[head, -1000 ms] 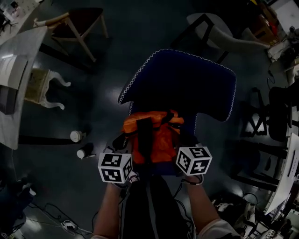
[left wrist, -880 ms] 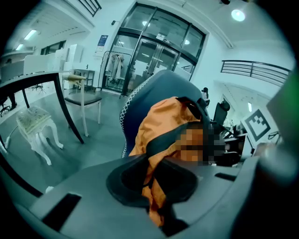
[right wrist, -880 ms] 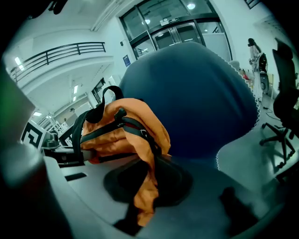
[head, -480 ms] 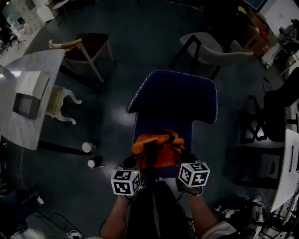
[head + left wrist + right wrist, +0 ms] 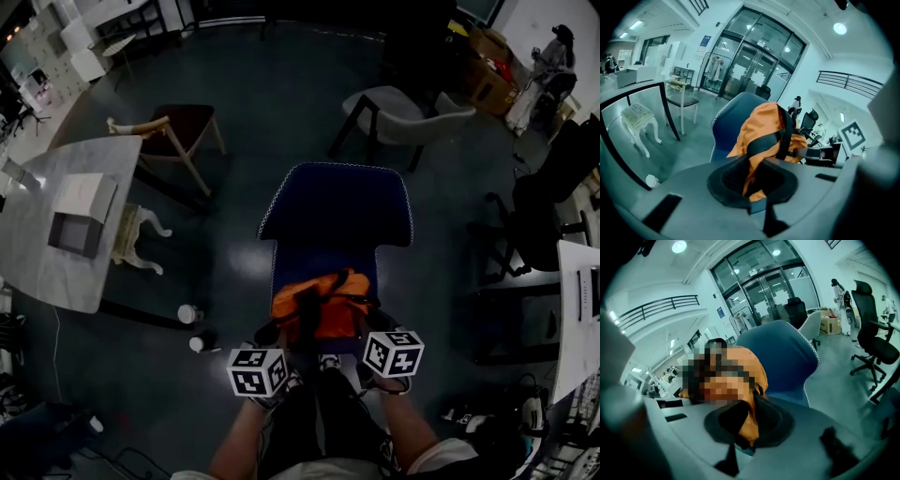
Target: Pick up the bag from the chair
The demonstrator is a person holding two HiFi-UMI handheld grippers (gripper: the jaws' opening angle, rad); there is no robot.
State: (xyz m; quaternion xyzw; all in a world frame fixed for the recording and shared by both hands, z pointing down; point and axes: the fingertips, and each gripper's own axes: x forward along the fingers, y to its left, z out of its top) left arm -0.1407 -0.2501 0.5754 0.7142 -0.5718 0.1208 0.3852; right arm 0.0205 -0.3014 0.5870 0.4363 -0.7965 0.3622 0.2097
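Pinching a fold of cloth, the left gripper (image 5: 757, 180) has its jaws closed down on the lower edge of the orange fabric bag with black straps (image 5: 764, 126). The right gripper (image 5: 745, 420) is closed the same way on another fold of the bag (image 5: 755, 367).

In the head view the bag (image 5: 323, 307) lies at lower centre, over the front of the seat of the blue upholstered chair with white stitched edging (image 5: 336, 208). The left gripper (image 5: 270, 339) is at its lower left corner and the right gripper (image 5: 373, 330) at its lower right. Whether the bag rests on the seat or hangs clear of it cannot be told.

At the left edge stands a grey marble-topped table (image 5: 56, 253) bearing a white box (image 5: 84, 195). Two white cups (image 5: 190, 314) stand on the dark floor (image 5: 281, 103) left of the chair.
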